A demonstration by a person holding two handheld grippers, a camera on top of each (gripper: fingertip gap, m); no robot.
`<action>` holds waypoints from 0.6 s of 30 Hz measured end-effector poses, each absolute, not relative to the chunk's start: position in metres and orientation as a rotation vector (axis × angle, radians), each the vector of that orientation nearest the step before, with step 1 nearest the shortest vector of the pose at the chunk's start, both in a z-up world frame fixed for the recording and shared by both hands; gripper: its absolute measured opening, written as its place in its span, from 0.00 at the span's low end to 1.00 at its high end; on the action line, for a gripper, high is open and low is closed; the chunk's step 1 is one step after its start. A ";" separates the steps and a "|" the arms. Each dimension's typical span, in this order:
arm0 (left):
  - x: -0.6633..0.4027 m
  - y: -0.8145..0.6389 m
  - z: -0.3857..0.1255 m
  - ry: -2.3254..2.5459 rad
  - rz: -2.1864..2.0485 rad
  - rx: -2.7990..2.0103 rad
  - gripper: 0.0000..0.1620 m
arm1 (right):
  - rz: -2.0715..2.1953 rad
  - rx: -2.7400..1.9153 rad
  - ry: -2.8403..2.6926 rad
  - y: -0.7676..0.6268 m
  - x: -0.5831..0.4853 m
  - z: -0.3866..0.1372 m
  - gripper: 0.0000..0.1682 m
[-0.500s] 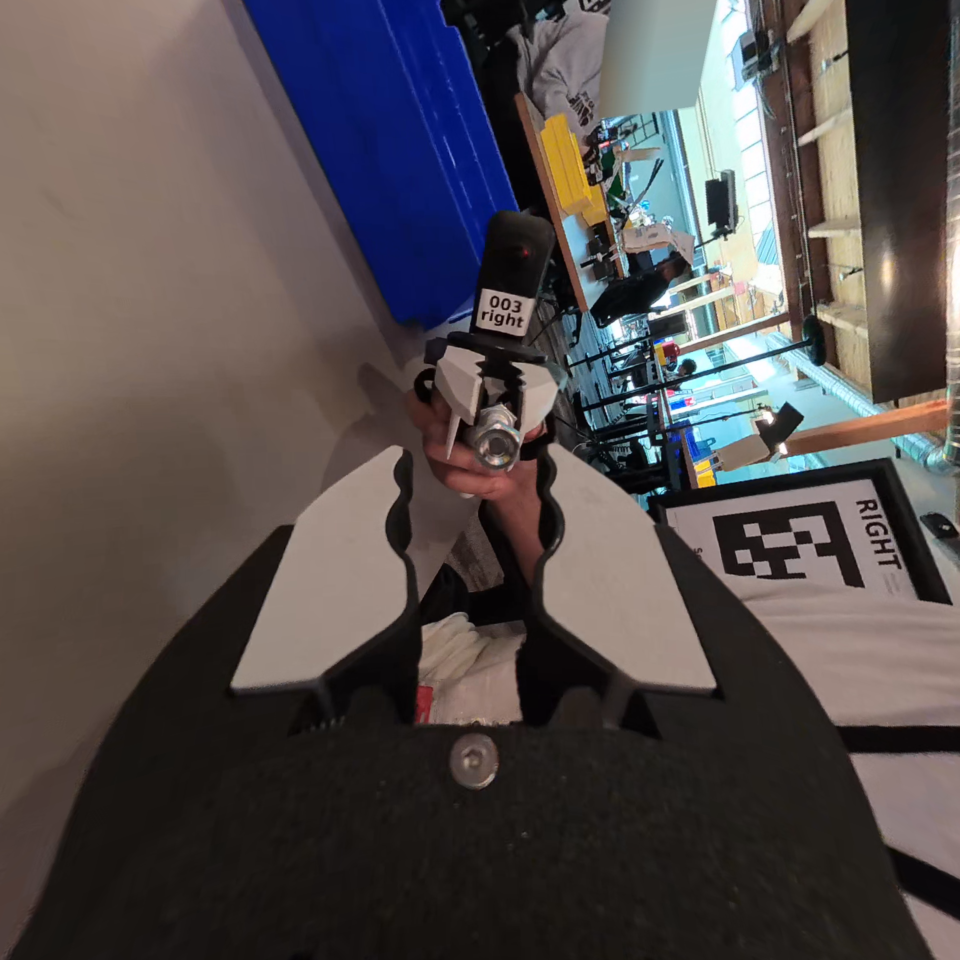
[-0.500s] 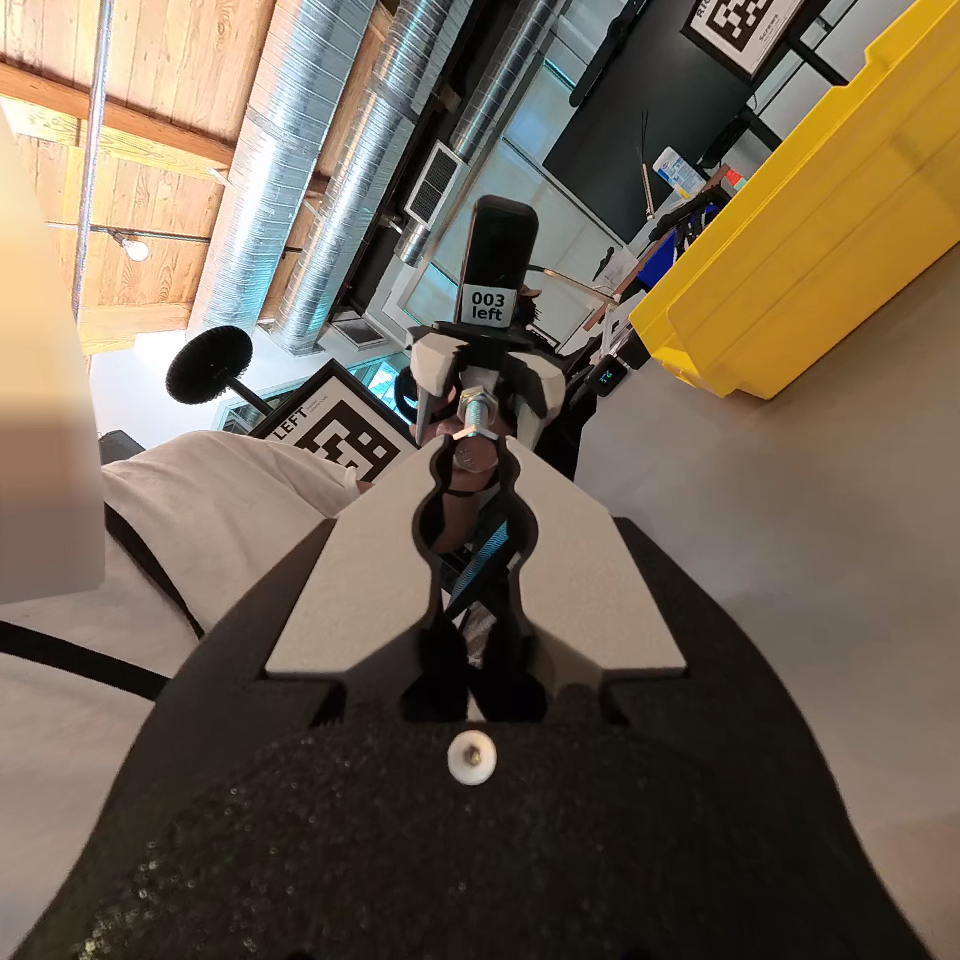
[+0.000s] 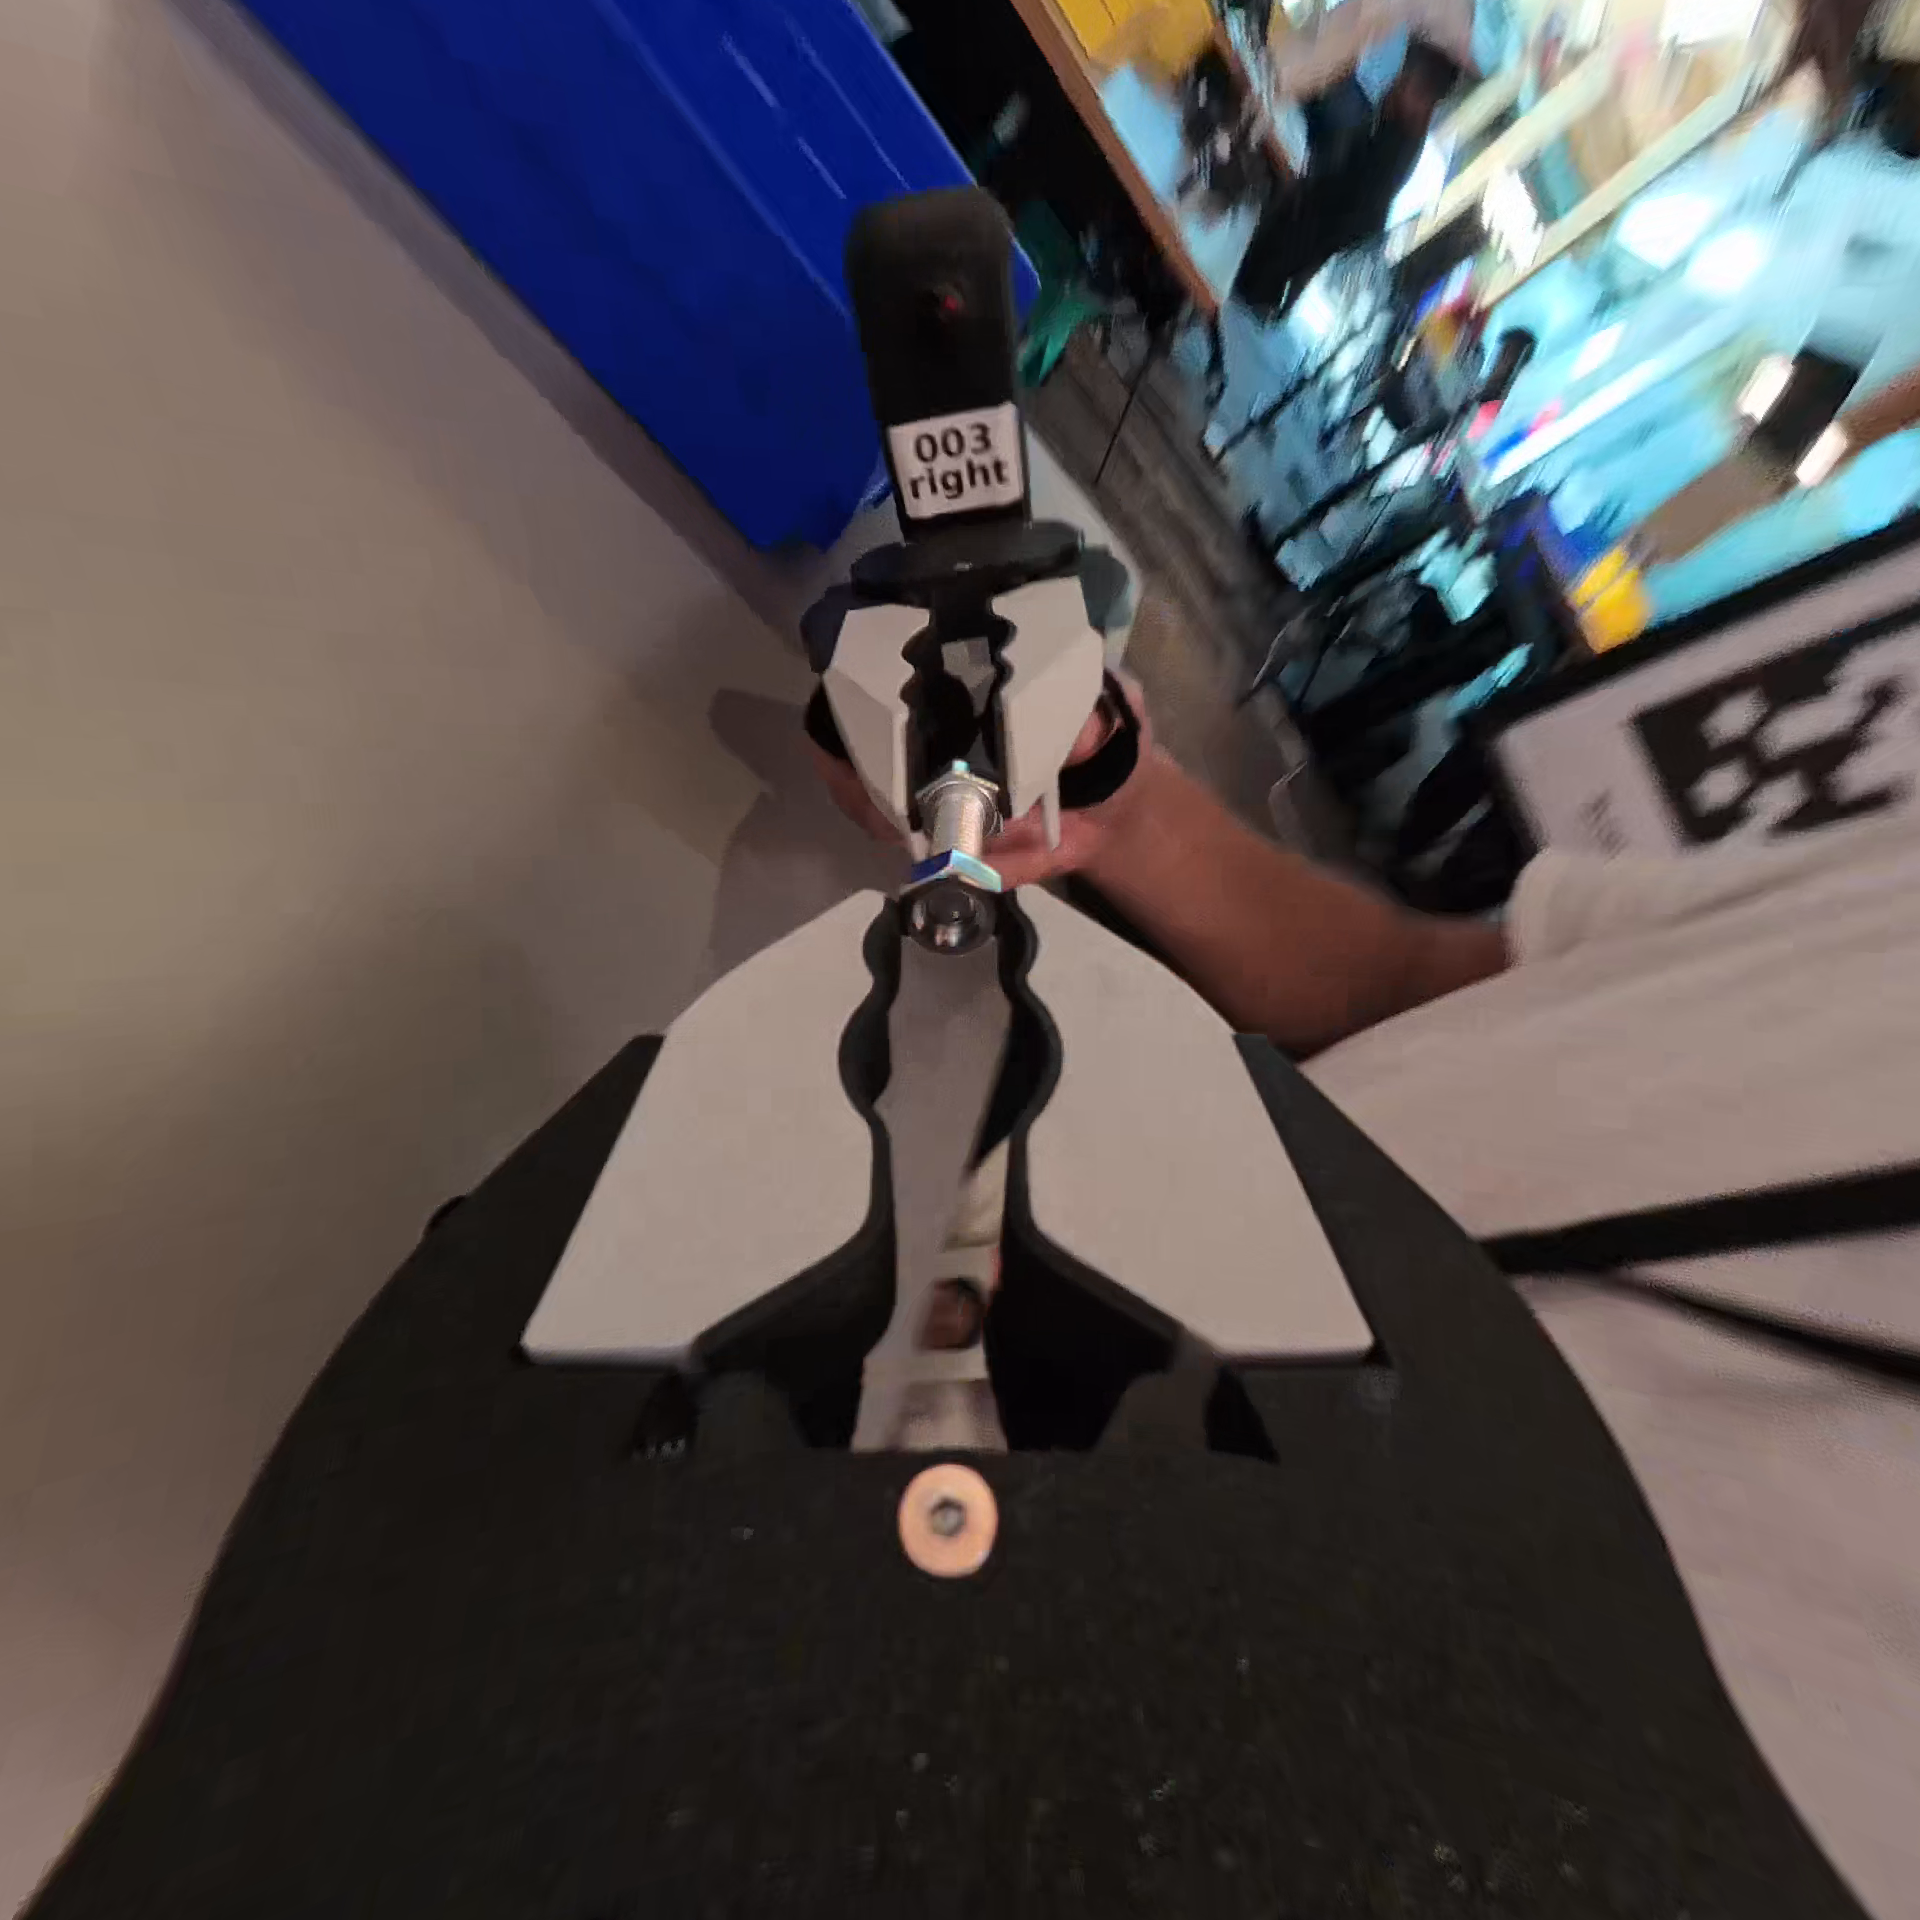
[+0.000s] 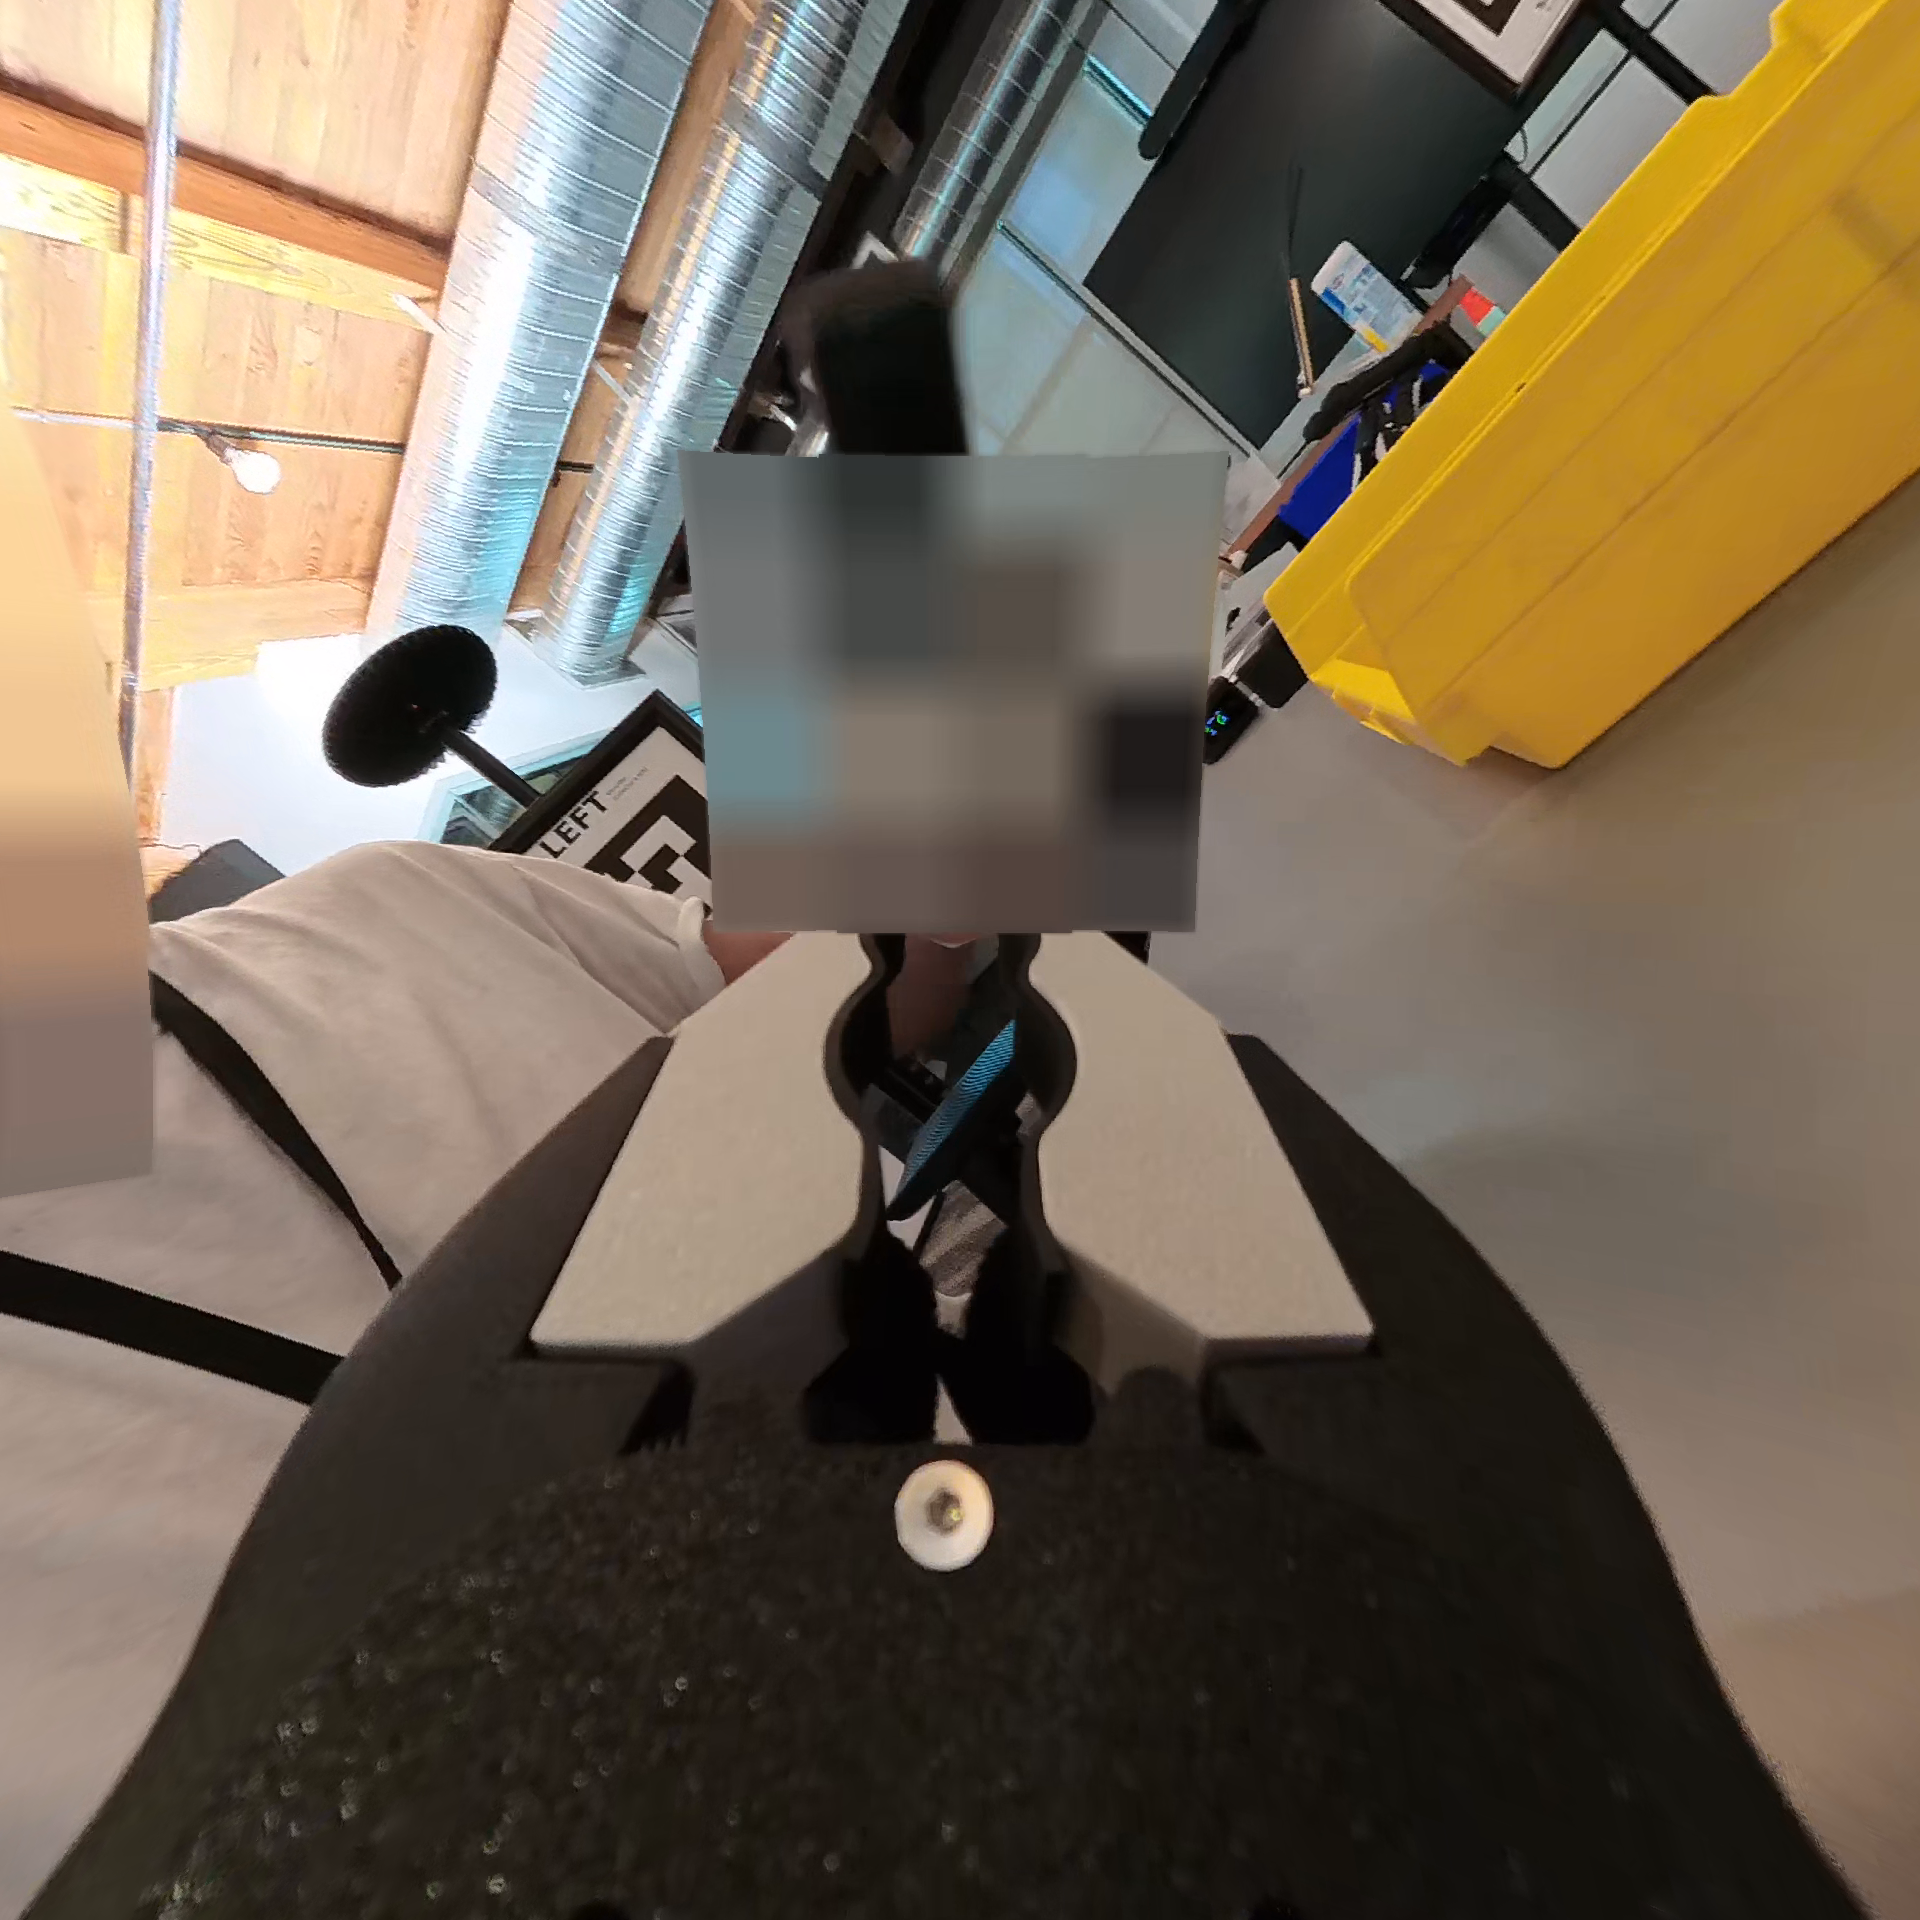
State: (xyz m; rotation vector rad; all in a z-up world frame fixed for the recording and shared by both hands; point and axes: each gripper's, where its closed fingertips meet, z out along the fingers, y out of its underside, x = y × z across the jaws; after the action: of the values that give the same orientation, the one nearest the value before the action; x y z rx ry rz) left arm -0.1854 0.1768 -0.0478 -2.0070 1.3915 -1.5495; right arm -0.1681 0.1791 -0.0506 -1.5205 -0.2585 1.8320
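Grey desk carries a blue bin and a yellow bin. Facing each other above it, the right gripper has its jaws closed on a silver bolt, while the left gripper seems to clamp the hex nut at the bolt's tip.

My left gripper has pale grey fingers on a black, grainy body; my right gripper opposite is the same grey and black. Between them sit a bright silver bolt and silver nut. The bin is deep blue, a second bin yellow, the table beige-grey. My shirt is off-white with black stripes. The framed sign carries a black-and-white block pattern.
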 end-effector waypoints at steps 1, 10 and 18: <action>-0.186 0.178 -0.048 1.497 -1.449 -1.918 0.11 | 1.834 -1.520 -0.253 0.180 -0.168 -0.051 0.09; -0.183 0.180 -0.046 2.058 -0.693 -0.971 0.11 | 1.881 -1.472 -0.246 0.177 -0.166 -0.044 0.09; -0.185 0.179 -0.028 1.951 -0.562 -0.754 0.26 | 1.890 -1.464 -0.241 0.178 -0.165 -0.044 0.10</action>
State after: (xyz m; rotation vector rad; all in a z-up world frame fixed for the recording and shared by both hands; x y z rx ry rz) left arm -0.1849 0.1793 -0.0275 -0.7535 1.9507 -0.5622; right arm -0.1647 0.1777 -0.0438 -1.4645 -0.2410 1.8895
